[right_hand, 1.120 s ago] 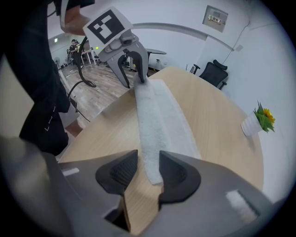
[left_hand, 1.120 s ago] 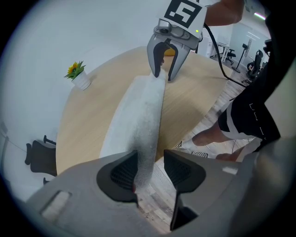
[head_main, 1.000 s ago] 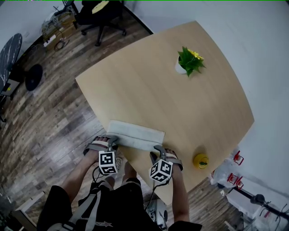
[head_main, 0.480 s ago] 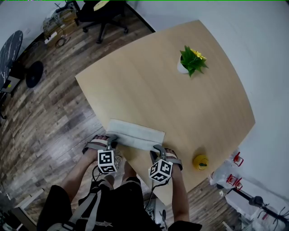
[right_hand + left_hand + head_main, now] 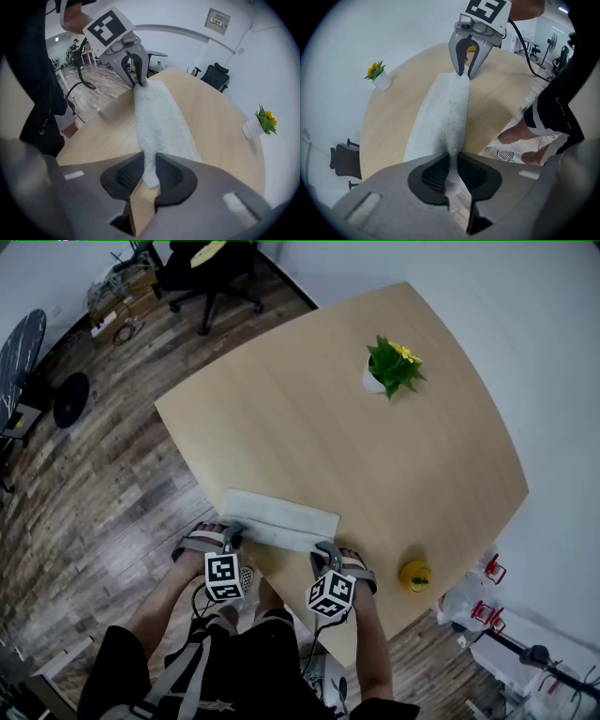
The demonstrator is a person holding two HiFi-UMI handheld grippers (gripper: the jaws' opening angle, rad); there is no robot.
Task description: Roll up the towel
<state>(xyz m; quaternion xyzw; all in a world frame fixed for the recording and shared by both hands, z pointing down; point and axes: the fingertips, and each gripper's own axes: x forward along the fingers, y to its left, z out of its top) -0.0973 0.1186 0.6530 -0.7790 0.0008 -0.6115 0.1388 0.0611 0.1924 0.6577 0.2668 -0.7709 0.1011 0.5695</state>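
So the towel (image 5: 279,519) is a pale, folded-over strip lying flat along the near edge of the surface (image 5: 309,427), right in front of the person. Its long side runs parallel to that edge, about midway between the two near corners. The long edge closest to the person is lifted a bit where it's being grabbed, and the rest stays flat on the wood.

The left claw (image 5: 232,535) is at the towel's left end and the right claw (image 5: 323,549) is at its right end, both pointing steeply down at that near edge. In the left gripper view, the jaws have just been closing and now pinch the towel's near edge, with the fabric squeezed into a thin ridge between the pads. It's the same deal in the right gripper view, where the jaws have just been closing and are clamped on the fabric, with the corner poking out just past the pads. Each claw's camera sees the other claw biting the far end of the same raised edge.

Further out, a potted plant (image 5: 389,367) sits near the far corner, well apart from the towel. A small yellow round thing (image 5: 416,574) sits by the right-hand edge, near the right claw's side. Wooden floor (image 5: 84,484) is below, with an office chair (image 5: 211,268) off beyond the surface.
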